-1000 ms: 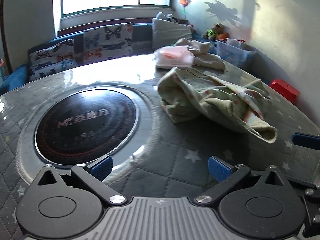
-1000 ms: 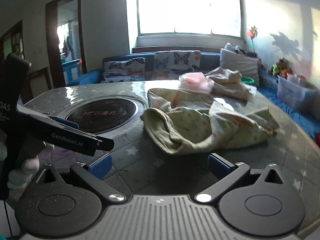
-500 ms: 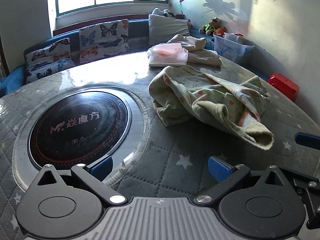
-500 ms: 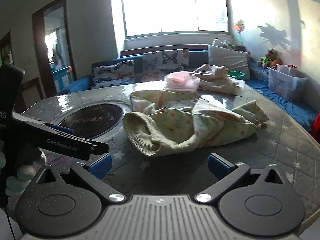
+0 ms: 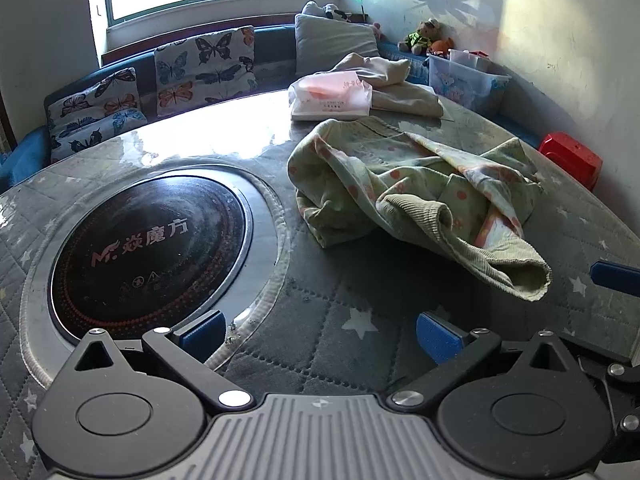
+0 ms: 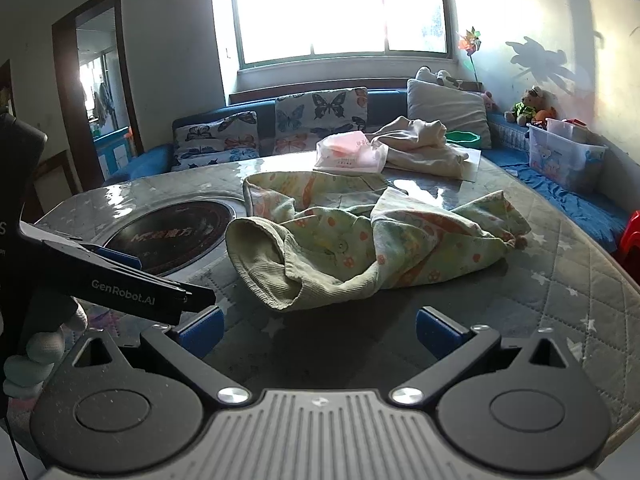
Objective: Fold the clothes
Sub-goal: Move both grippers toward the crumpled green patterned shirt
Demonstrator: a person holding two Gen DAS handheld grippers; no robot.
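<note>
Garment: a crumpled green printed garment [image 5: 412,196] lies in a heap on the quilted table [image 5: 360,344], right of the round black cooktop [image 5: 148,248].
Cuff: its ribbed cuff [image 6: 264,264] points toward the grippers.
Left gripper [image 5: 318,338]: jaws wide apart, empty, above the table short of the garment.
Right gripper [image 6: 318,336]: jaws wide apart, empty, just before the cuff.
Behind: a beige cloth [image 6: 424,146] and a pink packet [image 6: 350,154] at the table's far edge.
</note>
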